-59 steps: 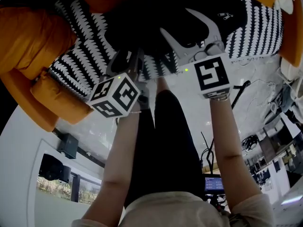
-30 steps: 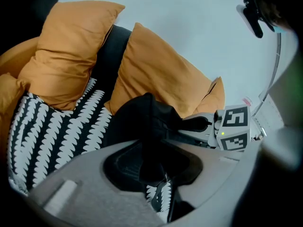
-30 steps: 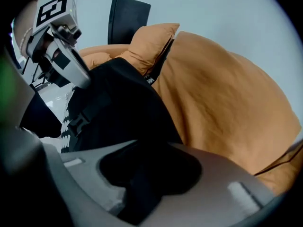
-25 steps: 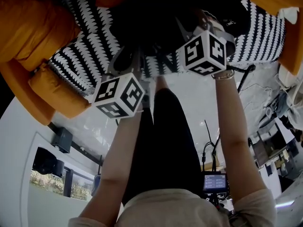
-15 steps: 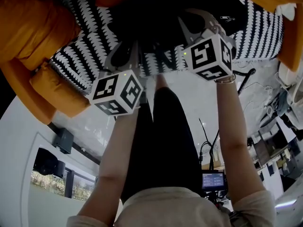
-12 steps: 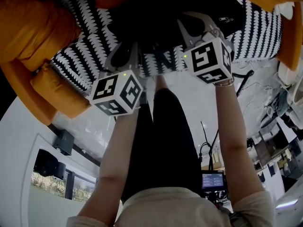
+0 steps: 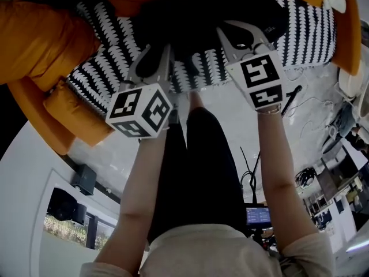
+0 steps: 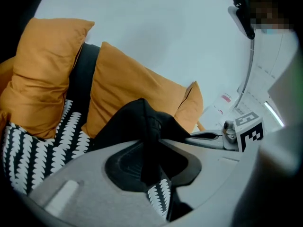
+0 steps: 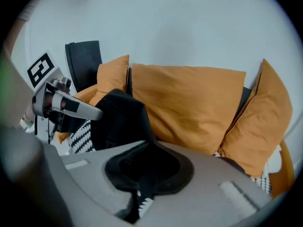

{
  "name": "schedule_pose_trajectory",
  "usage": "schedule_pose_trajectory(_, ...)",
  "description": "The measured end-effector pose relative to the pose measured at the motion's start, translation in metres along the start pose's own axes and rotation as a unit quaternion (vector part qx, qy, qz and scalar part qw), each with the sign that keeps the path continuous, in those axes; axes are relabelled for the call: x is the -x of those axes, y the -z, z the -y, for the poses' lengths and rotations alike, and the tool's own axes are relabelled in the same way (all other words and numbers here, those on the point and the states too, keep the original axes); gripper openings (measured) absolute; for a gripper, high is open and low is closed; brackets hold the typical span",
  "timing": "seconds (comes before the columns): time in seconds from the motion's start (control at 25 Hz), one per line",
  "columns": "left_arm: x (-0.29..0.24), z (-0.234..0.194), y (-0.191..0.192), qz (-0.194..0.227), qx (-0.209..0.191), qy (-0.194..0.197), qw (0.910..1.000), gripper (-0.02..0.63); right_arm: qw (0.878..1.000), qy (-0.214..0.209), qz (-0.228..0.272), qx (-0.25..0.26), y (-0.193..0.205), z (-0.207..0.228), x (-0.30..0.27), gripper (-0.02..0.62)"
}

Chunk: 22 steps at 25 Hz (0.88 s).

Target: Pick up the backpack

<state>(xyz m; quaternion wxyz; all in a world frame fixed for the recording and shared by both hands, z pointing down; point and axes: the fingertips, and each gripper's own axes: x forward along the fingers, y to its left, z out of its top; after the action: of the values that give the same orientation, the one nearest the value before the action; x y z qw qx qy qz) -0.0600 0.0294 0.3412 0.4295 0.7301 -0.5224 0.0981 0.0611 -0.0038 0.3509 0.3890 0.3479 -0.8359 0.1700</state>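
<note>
Orange cushions stand close behind backpack; another cushion walls left side. Free room in front of sofa edge, over white floor.

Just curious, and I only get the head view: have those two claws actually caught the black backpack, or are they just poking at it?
Observer: The left gripper view shows the left claw pinching a black fold of the backpack. Its jaws have just been closing on it.
Operator: And the other one?
Observer: The right gripper view shows the right claw shut on black backpack fabric too.
Operator: What's behind the bag?
Observer: Orange cushions stand against a pale wall.
</note>
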Motion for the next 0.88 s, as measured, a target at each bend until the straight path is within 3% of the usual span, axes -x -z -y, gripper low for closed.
schedule_pose_trajectory(0.28,0.008,0.04,-0.023,0.003,-0.034,0.042,0.9986,0.08,0.996,0.037,0.037,-0.078,-0.009,0.015,0.042,0.018)
schedule_pose_trajectory(0.44,0.018,0.063,-0.042,0.014,-0.052,0.055,0.997,0.08,0.986,0.047,0.065,-0.144,-0.017,0.025,0.074,0.018)
schedule_pose_trajectory(0.88,0.065,0.129,-0.086,0.031,-0.111,0.094,0.9889,0.078,0.962,0.055,0.12,-0.238,-0.032,0.021,0.157,0.018)
